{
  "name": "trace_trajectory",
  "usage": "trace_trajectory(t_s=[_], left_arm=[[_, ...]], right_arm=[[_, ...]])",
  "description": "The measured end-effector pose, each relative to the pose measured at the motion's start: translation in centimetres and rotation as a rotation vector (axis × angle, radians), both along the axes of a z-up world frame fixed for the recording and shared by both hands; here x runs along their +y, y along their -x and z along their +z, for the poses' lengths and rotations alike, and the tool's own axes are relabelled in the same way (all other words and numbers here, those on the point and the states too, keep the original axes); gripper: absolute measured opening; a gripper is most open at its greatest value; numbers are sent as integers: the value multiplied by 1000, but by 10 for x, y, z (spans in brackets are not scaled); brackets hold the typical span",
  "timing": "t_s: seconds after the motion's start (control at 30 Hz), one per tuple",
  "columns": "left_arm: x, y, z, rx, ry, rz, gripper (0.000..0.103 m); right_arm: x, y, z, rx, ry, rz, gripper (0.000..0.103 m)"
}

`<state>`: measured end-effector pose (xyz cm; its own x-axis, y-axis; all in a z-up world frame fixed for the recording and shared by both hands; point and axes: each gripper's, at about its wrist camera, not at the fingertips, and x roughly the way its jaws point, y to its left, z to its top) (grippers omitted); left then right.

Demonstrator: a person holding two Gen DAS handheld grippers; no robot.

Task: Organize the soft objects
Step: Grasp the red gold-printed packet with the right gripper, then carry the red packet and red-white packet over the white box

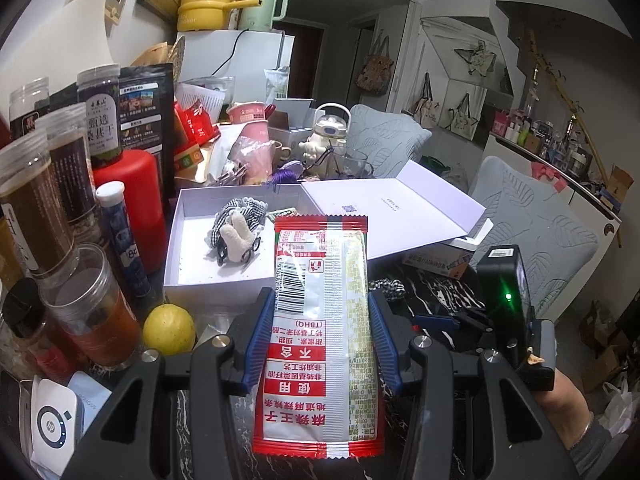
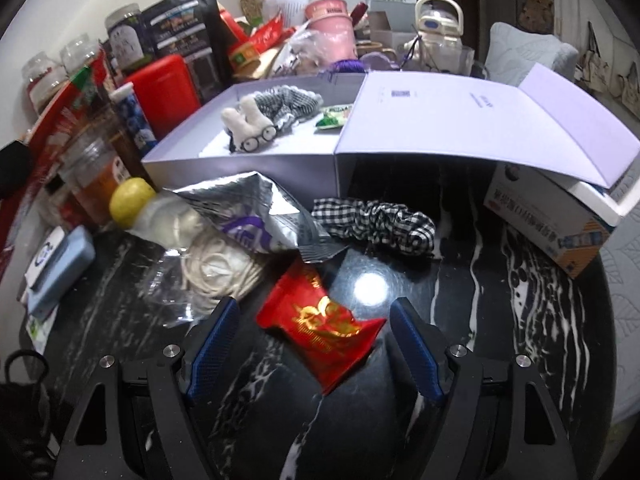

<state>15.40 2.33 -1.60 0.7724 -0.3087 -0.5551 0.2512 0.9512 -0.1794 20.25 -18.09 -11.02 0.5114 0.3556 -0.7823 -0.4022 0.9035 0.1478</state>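
Left gripper [image 1: 322, 332]: pinching the snack packet [image 1: 320, 336] upright by its long edges, box [image 1: 224, 276] at 11 o'clock beyond it, probably so it can be dropped in beside the plush [image 1: 239, 238]. Right gripper [image 2: 314, 340]: jaws spread, nothing pressed, red sachet [image 2: 324, 332] lying on the table [image 2: 500, 320] between them (likely the next pick). Only the right view shows the check scrunchie [image 2: 376, 224] at 12 o'clock and the foil bag [image 2: 256, 216] at 11; only the left view shows the packet's grip
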Motion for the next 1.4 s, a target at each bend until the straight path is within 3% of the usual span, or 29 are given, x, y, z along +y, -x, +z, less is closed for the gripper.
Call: trace_trajectory(t_s=[0.17, 0.33, 0.43, 0.7, 1.07, 1.4], left_arm=[[3, -7, -4, 10, -2, 6, 46], [5, -10, -6, 16, -1, 12, 46], [7, -8, -6, 13, -3, 18, 46], [10, 2, -1, 0, 0, 30, 46], [10, 12, 22, -53, 6, 16, 46], [12, 0, 55, -121, -4, 14, 46]], right_arm=[[8, -10, -11, 31, 32, 50, 77], [9, -5, -12, 24, 39, 57, 45], [9, 0, -11, 20, 46, 52, 38], [2, 30, 19, -52, 22, 28, 37], [-1, 84, 101, -263, -13, 40, 37], [15, 88, 148, -369, -33, 77, 37]])
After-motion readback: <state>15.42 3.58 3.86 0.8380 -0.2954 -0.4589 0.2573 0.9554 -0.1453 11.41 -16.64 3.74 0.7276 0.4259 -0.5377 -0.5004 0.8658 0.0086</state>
